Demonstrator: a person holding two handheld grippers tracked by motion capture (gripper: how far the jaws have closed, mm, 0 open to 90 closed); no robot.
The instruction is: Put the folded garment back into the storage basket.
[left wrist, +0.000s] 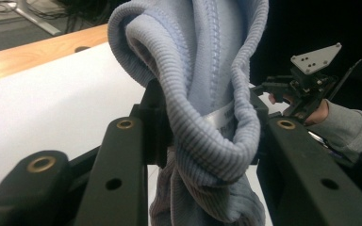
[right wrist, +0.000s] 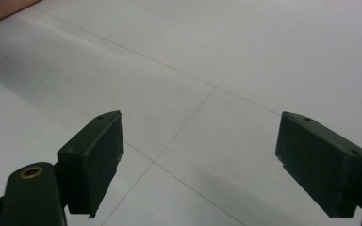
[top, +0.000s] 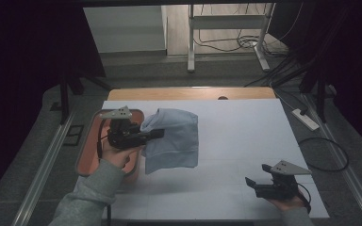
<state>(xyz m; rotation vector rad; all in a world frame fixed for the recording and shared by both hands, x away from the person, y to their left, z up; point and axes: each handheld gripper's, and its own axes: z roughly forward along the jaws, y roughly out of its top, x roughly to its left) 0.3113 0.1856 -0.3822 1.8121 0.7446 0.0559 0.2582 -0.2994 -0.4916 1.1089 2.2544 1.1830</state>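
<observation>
Left tool [top: 158,133], at the left of the table in the high view, pinching a bunched fold of a light blue ribbed garment [top: 173,139]. Seen from the left gripper view, jaws clamped on either side of the garment [left wrist: 202,94], ribbed hem squeezed between them, a white label strip showing at the pinch. Fabric rising above the jaws in a looped fold and hanging below them too. In the high view, garment lifted off the table at the gripped edge, draped to the right of and below the tool, lower edge hanging close over the white sheet; whether touching it, cannot tell. Just behind the left hand [top: 118,155], an orange tray [top: 86,155] at the left edge of the table, partly covered by the tool and the grey sleeve [top: 94,193].

Right tool [top: 257,178], near the lower right corner of the table [top: 245,122], well apart from the garment. Jaws spread wide with bare white sheet between them in the right gripper view, nothing gripped. Also caught in the left gripper view, the right tool [left wrist: 268,87] farther off beyond the fabric, grey plate on top, held by the right hand [left wrist: 318,113].

Beyond the white sheet, a strip of wooden tabletop [top: 188,93]; farther back, floor with cables [top: 235,43] and a metal frame leg [top: 191,42].
</observation>
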